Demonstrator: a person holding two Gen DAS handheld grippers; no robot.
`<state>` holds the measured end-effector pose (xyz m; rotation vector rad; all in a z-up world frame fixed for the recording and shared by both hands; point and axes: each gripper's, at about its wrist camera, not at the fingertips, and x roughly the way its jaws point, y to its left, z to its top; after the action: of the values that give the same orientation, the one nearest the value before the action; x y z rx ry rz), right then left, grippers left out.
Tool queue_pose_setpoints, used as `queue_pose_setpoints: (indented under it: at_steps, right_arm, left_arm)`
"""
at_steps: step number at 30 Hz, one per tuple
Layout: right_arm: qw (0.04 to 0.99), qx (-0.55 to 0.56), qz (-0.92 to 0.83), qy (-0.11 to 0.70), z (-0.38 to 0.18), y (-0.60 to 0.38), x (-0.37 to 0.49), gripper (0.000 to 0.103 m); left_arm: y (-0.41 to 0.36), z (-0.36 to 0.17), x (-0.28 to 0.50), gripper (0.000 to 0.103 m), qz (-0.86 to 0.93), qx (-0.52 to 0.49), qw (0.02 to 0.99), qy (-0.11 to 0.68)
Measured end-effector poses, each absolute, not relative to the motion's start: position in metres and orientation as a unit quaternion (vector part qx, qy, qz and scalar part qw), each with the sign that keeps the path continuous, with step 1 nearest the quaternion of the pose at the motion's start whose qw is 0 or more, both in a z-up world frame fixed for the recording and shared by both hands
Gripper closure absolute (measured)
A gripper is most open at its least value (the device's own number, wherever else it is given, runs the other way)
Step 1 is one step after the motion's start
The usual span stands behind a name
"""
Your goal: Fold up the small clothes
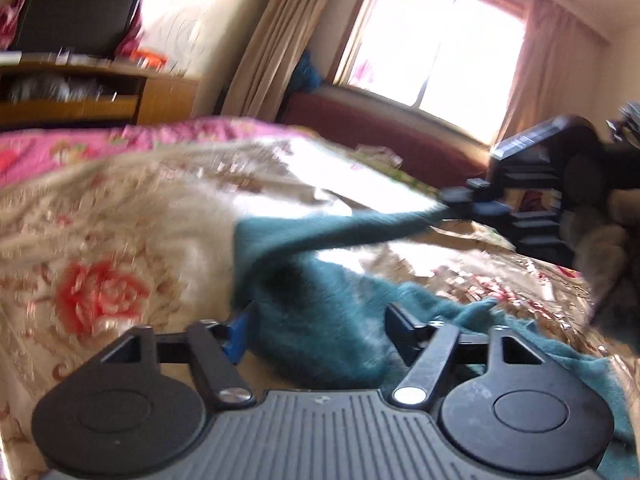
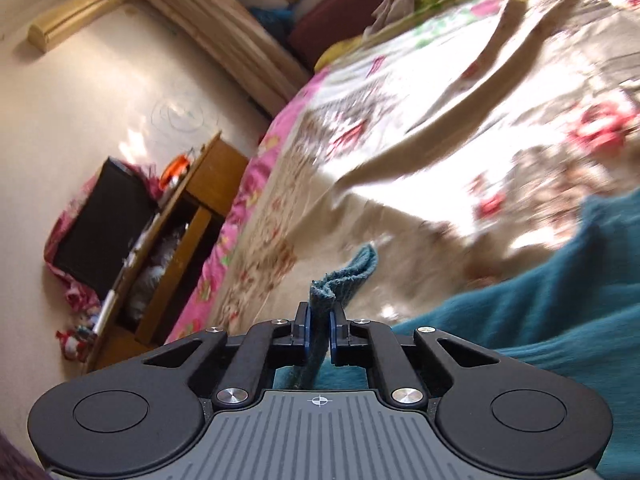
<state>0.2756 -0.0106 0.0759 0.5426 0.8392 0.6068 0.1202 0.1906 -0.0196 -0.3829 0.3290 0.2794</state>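
Fingers of right gripper pinch teal cloth, tilted downward

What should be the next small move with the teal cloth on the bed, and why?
Probably the left gripper should close on the near part of the teal cloth. Its jaws stand open around that cloth without pressing it, while the right gripper is shut on a corner and holds it raised above the bedspread. A second grip would likely let the cloth be spread for folding.
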Motion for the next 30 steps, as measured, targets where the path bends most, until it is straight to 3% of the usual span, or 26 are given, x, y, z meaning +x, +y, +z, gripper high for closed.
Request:
queue_pose_setpoints:
  at_steps: [7,13,18,30]
  right_arm:
    - [0.878,0.293,0.214,0.312,0.107,-0.161,0.237,0.094]
    - [0.884,0.269,0.093,0.370,0.035,-0.235,0.232,0.094]
    - [0.868,0.278,0.084,0.404,-0.007,-0.247,0.216,0.094]
    - [0.858,0.297,0.117,0.404,0.002,-0.260,0.208,0.084]
  left_arm:
    - [0.152,-0.010,0.127,0.022,0.094,-0.129,0.972,0.174]
    - [0.111,-0.016,0.145,0.022,0.065,-0.050,0.970,0.230]
    - [0.101,-0.026,0.158,0.022,0.063,-0.035,0.956,0.285]
    - [0.091,-0.017,0.179,0.019,0.066,-0.032,0.952,0.298]
